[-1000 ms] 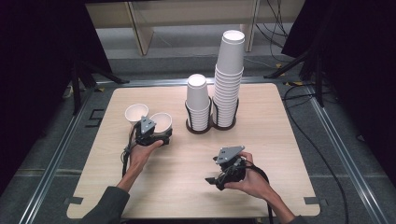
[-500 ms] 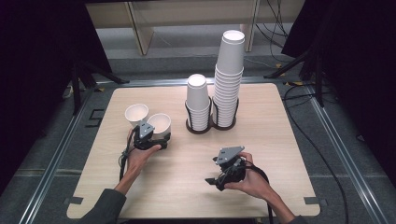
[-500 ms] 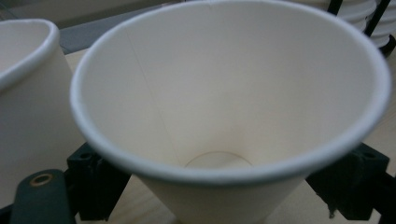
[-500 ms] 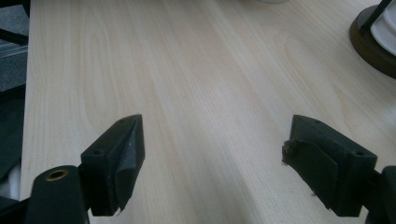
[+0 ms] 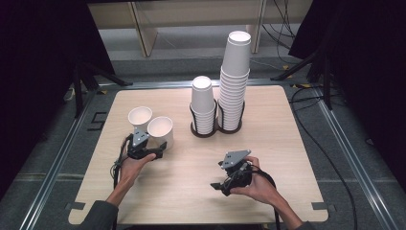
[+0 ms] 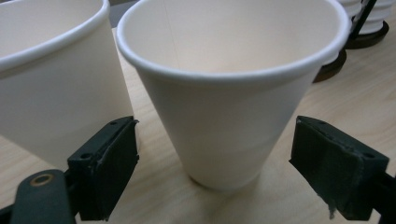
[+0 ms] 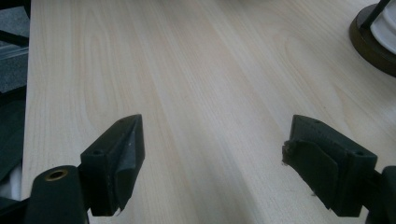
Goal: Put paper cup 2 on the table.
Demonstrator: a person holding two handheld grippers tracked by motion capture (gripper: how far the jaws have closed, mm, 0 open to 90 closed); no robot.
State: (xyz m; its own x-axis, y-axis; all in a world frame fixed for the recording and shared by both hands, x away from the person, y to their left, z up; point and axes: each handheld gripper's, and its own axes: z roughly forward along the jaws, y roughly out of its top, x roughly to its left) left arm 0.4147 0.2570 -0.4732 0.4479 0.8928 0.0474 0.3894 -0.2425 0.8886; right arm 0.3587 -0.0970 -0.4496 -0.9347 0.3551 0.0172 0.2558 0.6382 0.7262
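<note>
Mid-table (image 5: 191, 165) open | left gripper (image 6: 217, 156) (jaws just closing) wide around cup (image 6: 229, 112) | right gripper (image 7: 212, 156) wide

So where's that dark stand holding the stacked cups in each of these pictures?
High view: the dark stand sits at the table's far middle, under both cup stacks.
Left gripper view: top right corner, behind the near cup.
Right gripper view: top right corner, cut off by the edge.
Shared landmark: the pale wooden table it stands on.
</note>
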